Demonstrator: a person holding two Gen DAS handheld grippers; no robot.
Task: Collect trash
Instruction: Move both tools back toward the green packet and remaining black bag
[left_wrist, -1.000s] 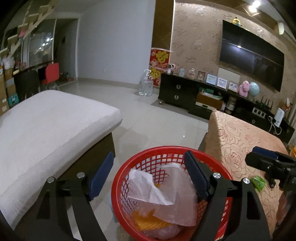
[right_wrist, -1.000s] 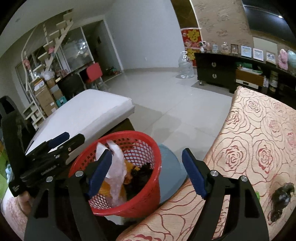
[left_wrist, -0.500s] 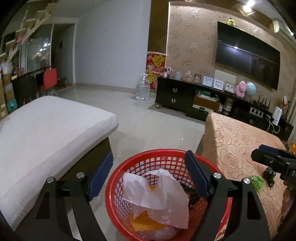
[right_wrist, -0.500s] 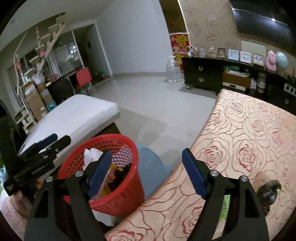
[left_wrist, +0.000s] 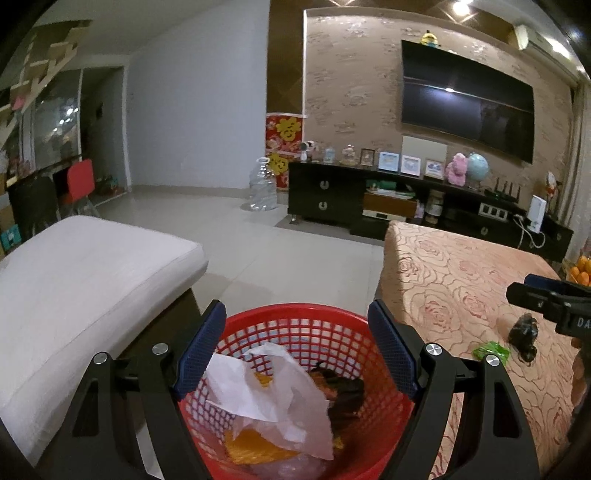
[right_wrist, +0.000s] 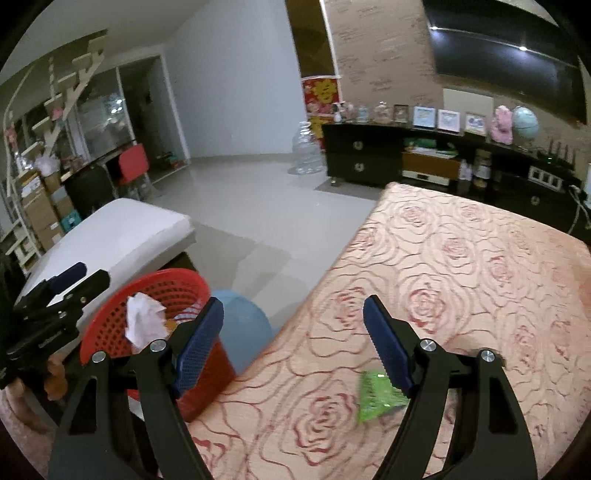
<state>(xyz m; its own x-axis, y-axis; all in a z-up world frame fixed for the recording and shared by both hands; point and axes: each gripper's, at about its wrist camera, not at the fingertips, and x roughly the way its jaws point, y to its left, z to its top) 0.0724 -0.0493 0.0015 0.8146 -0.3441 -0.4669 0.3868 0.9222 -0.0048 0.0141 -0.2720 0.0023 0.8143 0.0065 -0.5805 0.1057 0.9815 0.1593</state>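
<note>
A red mesh basket (left_wrist: 295, 325) holds a white plastic bag (left_wrist: 273, 398), orange scraps and a dark lump; it also shows in the right wrist view (right_wrist: 110, 314). My left gripper (left_wrist: 295, 350) is open and empty just above the basket. My right gripper (right_wrist: 293, 343) is open and empty over the rose-patterned table (right_wrist: 461, 266), right next to a green wrapper (right_wrist: 376, 397). In the left wrist view the green wrapper (left_wrist: 491, 350) lies beside a dark crumpled piece of trash (left_wrist: 524, 334) on the table, under the right gripper's arm (left_wrist: 546, 299).
A white cushioned bench (left_wrist: 81, 273) stands left of the basket. A blue round object (right_wrist: 240, 328) sits on the floor between basket and table. A dark TV cabinet (left_wrist: 369, 199) and a water jug (left_wrist: 262, 188) stand far back across the tiled floor.
My right gripper has swung right, away from the basket and over the table, so the green wrapper now lies by its right finger. The left gripper stays above the basket.
</note>
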